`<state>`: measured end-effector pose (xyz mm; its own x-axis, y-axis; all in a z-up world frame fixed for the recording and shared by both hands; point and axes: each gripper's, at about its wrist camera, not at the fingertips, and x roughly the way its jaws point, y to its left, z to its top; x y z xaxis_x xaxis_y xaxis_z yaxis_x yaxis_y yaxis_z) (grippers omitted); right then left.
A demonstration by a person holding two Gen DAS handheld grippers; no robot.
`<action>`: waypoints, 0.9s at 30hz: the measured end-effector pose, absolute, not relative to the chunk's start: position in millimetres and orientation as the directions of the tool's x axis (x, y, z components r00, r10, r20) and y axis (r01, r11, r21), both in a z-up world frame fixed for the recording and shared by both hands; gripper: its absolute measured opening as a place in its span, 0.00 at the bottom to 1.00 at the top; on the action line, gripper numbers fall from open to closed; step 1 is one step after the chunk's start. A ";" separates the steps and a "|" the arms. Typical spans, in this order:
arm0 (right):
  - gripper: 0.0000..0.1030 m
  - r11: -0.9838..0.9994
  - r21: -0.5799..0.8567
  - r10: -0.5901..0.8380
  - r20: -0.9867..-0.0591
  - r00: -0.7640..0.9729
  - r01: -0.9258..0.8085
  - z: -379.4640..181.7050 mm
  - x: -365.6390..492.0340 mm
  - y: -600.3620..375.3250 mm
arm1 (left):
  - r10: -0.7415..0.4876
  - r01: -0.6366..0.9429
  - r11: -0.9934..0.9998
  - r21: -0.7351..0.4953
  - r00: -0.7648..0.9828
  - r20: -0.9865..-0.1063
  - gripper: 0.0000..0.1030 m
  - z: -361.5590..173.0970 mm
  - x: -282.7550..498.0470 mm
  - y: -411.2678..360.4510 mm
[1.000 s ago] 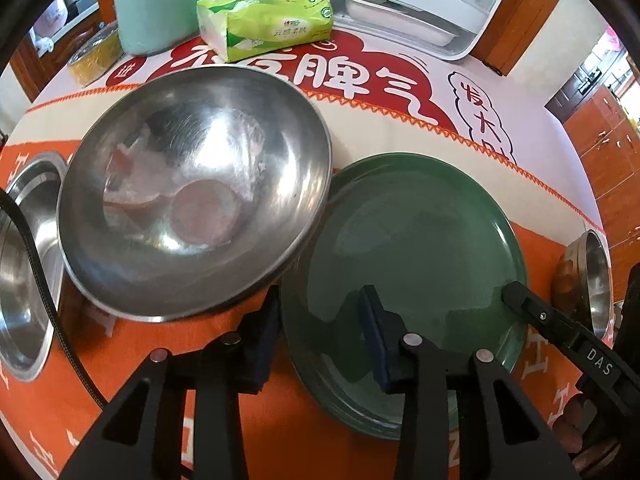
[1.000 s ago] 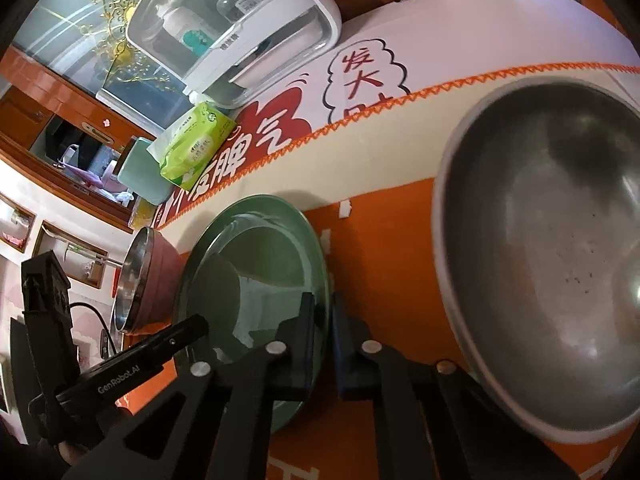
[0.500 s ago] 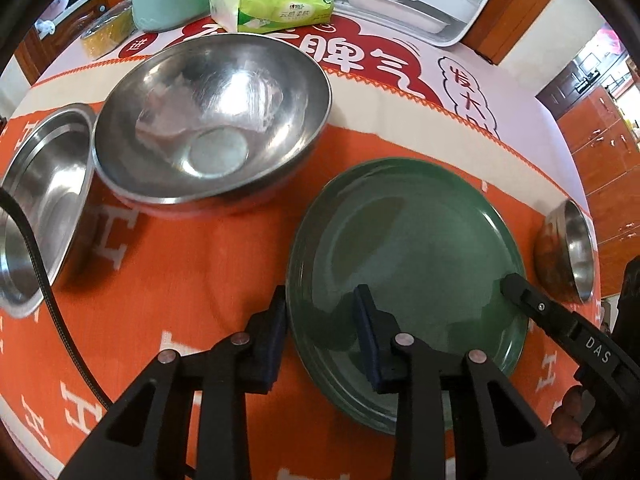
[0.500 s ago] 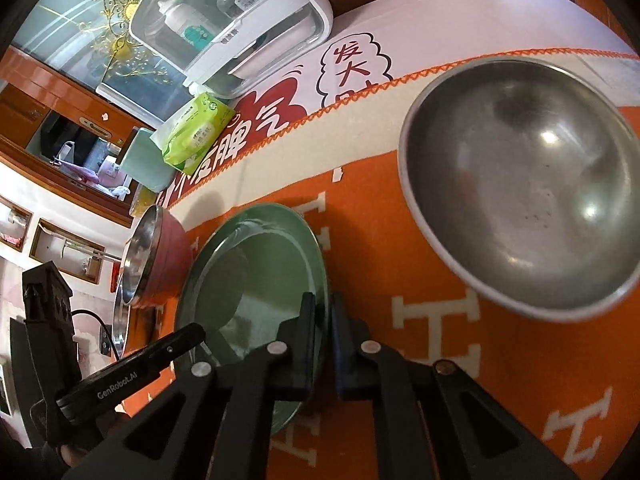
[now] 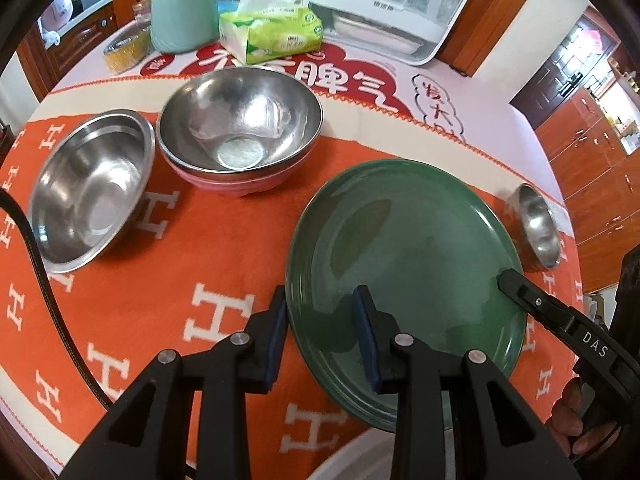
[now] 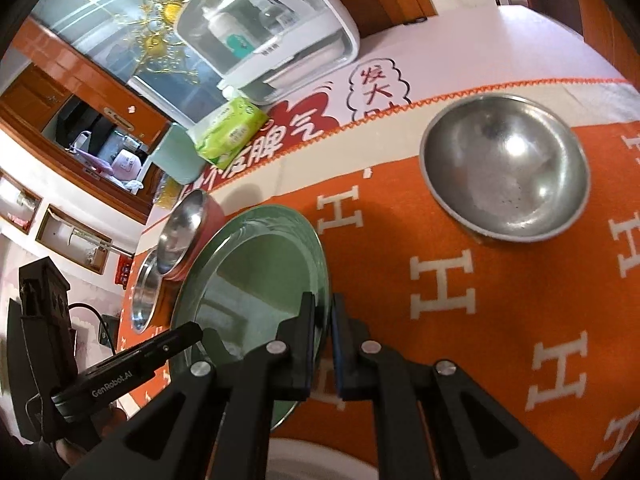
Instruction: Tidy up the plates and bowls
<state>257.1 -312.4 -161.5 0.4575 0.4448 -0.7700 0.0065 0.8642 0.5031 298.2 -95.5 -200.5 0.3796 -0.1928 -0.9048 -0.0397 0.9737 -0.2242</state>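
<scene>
A green plate (image 5: 404, 264) hangs above the orange cloth, held at two sides. My left gripper (image 5: 320, 336) straddles its near-left rim, jaws part open with a gap. My right gripper (image 6: 322, 344) is shut on the plate's right rim (image 6: 320, 264); its finger (image 5: 560, 316) shows in the left wrist view. A steel bowl nested in a pink one (image 5: 240, 128) and a shallower steel bowl (image 5: 88, 188) sit far left. A small steel bowl (image 5: 538, 226) sits right, also in the right wrist view (image 6: 504, 168).
At the table's back stand a tissue pack (image 5: 272, 34), a mint green container (image 5: 182, 12), a small yellow tin (image 5: 124, 50) and a white dish cabinet (image 5: 396, 4). The table's near edge (image 5: 340, 456) runs below the grippers.
Both grippers have drawn back and up with the green plate. The bowls now look smaller and farther away. The right gripper has stayed shut on the rim.
</scene>
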 end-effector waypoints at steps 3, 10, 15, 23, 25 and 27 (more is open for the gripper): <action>0.08 0.866 0.499 0.443 -0.761 0.474 -0.008 -150.7 243.0 -307.8 | -0.203 -0.033 0.971 -0.236 0.403 -0.893 0.30 -188.9 285.3 -91.1; 0.09 0.878 0.478 0.428 -0.753 0.501 -0.031 -131.1 205.5 -296.7 | -0.224 0.000 0.968 -0.253 0.468 -0.855 0.30 -160.0 254.9 -78.8; 0.10 0.886 0.463 0.410 -0.744 0.527 -0.035 -117.1 178.1 -293.0 | -0.245 0.032 0.964 -0.265 0.501 -0.830 0.30 -143.6 235.8 -74.9; 0.10 0.910 0.415 0.344 -0.731 0.589 -0.018 -93.9 136.1 -285.1 | -0.294 0.112 0.954 -0.277 0.516 -0.805 0.30 -126.5 202.1 -73.5; 0.10 0.912 0.410 0.328 -0.729 0.601 0.000 -90.9 122.9 -283.7 | -0.310 0.137 0.950 -0.281 0.514 -0.800 0.30 -123.7 192.4 -72.5; 0.10 0.914 0.405 0.312 -0.728 0.611 0.016 -88.4 109.7 -282.8 | -0.323 0.157 0.946 -0.283 0.509 -0.798 0.30 -121.8 183.9 -71.8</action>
<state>109.7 -282.8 -88.4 0.6107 0.3120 -0.7278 0.0159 0.9141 0.4051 183.9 -71.8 -121.8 0.5086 -0.3233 -0.7980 0.1570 0.9461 -0.2832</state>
